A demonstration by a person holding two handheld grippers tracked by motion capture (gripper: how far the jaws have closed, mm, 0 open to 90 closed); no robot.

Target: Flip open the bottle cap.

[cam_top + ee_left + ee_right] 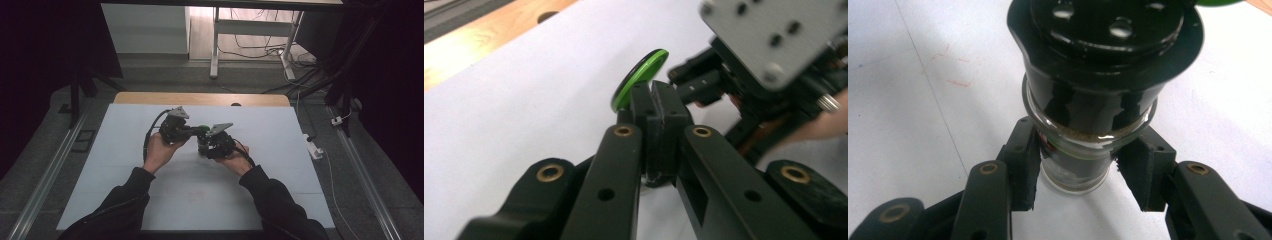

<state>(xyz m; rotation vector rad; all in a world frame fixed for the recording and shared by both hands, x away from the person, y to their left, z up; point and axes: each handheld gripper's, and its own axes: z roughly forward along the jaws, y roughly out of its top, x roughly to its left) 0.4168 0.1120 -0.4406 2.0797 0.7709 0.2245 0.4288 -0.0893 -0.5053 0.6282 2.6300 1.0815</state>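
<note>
left gripper (655, 107) pinches green lid (640, 79) by its edge. right gripper (1078, 165) clamps glass jar (1075, 160) upright above white mat (125, 150); lid sits just beside jar's black shaker top (1105, 35).

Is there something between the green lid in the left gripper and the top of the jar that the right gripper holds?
Nothing visible stands between them. The left gripper pinches the green lid by its edge, in the air. The right gripper clamps the glass jar at its lower body; its black perforated top is uncovered.
</note>
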